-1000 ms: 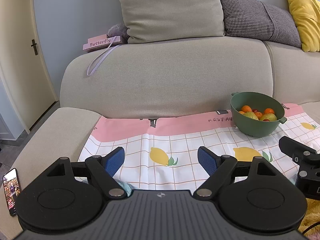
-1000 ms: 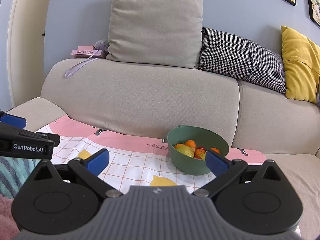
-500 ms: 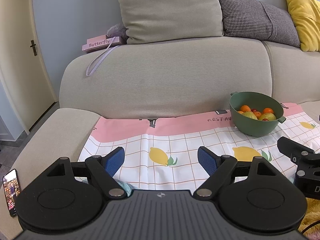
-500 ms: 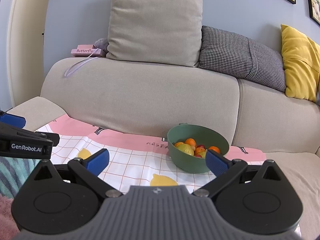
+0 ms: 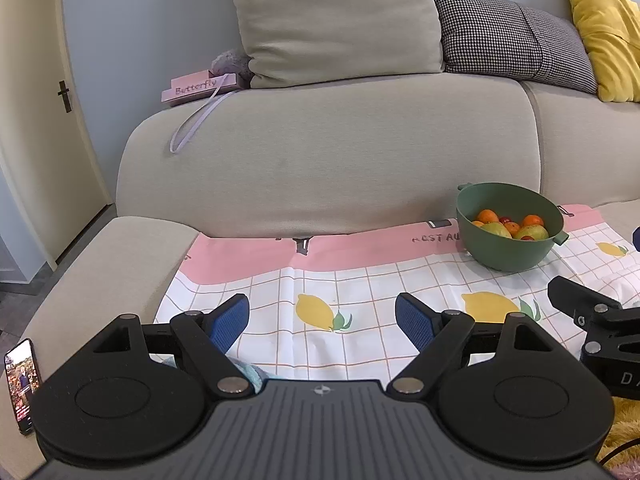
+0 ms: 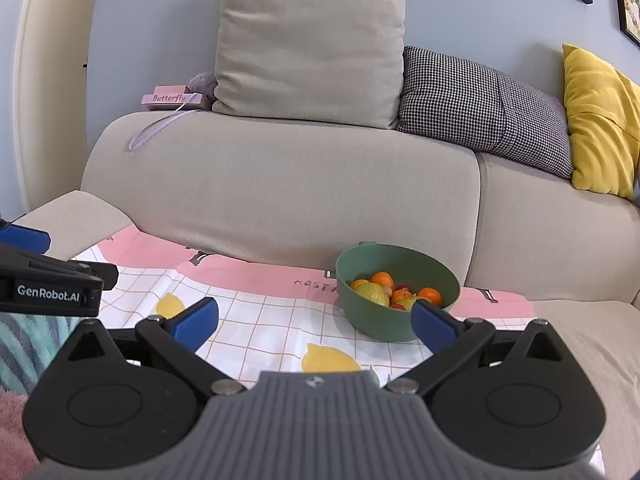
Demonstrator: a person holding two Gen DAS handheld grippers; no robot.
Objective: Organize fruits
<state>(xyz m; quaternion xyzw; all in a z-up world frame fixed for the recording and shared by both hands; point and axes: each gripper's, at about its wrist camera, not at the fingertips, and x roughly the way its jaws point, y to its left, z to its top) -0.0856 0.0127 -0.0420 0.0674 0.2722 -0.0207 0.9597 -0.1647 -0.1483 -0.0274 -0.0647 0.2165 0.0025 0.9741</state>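
A green bowl (image 5: 508, 248) (image 6: 372, 320) stands on a lemon-print cloth (image 5: 360, 280) (image 6: 260, 312) spread over the sofa seat. Inside it lie oranges (image 5: 488, 216) (image 6: 382, 279), yellow-green fruits (image 5: 496, 229) (image 6: 372, 293) and small red ones. My left gripper (image 5: 322, 322) hovers open over the cloth's front, well left of the bowl, holding nothing. My right gripper (image 6: 314, 322) is open too, empty, its right fingertip just in front of the bowl. Each gripper shows at the edge of the other's view.
A beige sofa backrest (image 5: 328, 152) rises behind the cloth, with beige (image 6: 308, 40), houndstooth (image 6: 480, 104) and yellow (image 6: 600, 120) pillows on top. A pink "Butterfly" box (image 5: 200, 88) sits at the back left. A phone (image 5: 22, 384) lies by the armrest (image 5: 100, 272).
Both views have shifted slightly; the bowl sits a little higher and nearer in the frames. Both grippers stay open and empty.
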